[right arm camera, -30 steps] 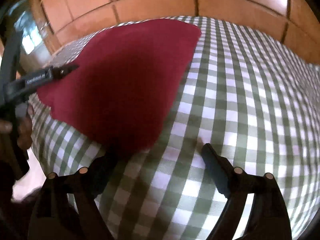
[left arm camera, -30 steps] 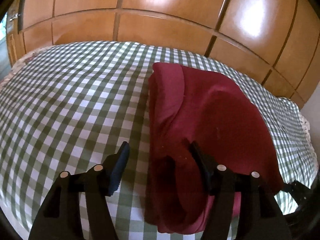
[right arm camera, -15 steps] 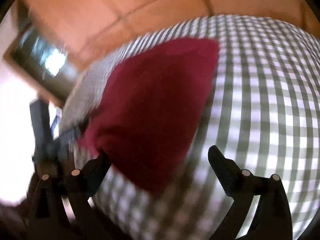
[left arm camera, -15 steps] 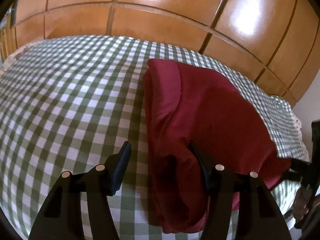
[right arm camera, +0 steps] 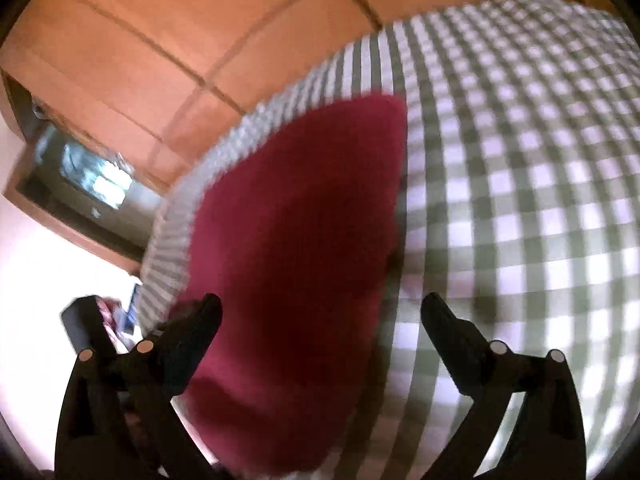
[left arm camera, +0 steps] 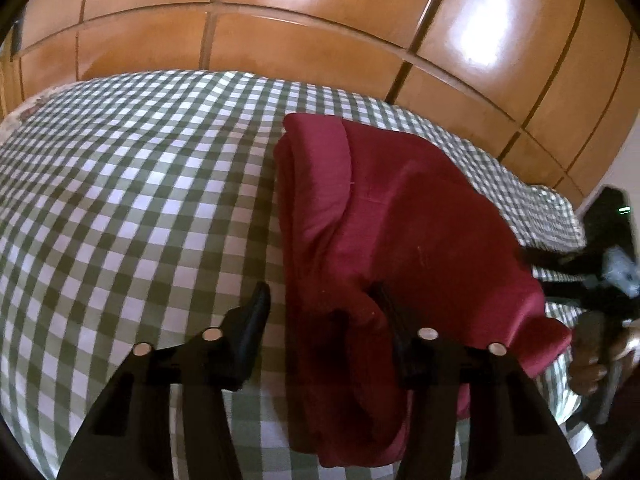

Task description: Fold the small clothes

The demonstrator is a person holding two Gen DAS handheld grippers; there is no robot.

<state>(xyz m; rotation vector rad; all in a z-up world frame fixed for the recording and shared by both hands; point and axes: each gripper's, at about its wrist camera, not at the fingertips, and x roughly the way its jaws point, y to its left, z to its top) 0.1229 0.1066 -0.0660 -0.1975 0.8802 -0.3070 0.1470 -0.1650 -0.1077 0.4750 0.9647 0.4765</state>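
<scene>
Swung since earlier over the bed (left arm camera: 120,184) edge, right hand-held gripper (right arm camera: 320,312) spread wide above folded red garment (left arm camera: 400,232), left hand-held gripper (left arm camera: 320,300) likewise agape, both empty.

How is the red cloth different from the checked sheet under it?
The red cloth is one plain colour; the checked sheet has green and white squares. The cloth is bunched in thick folds; the sheet lies spread smooth. The cloth is small; the sheet runs far past it. Both are soft fabric.

Bed w/ checked sheet (left arm camera: 132,200); red garment (left arm camera: 400,232) on it.
</scene>
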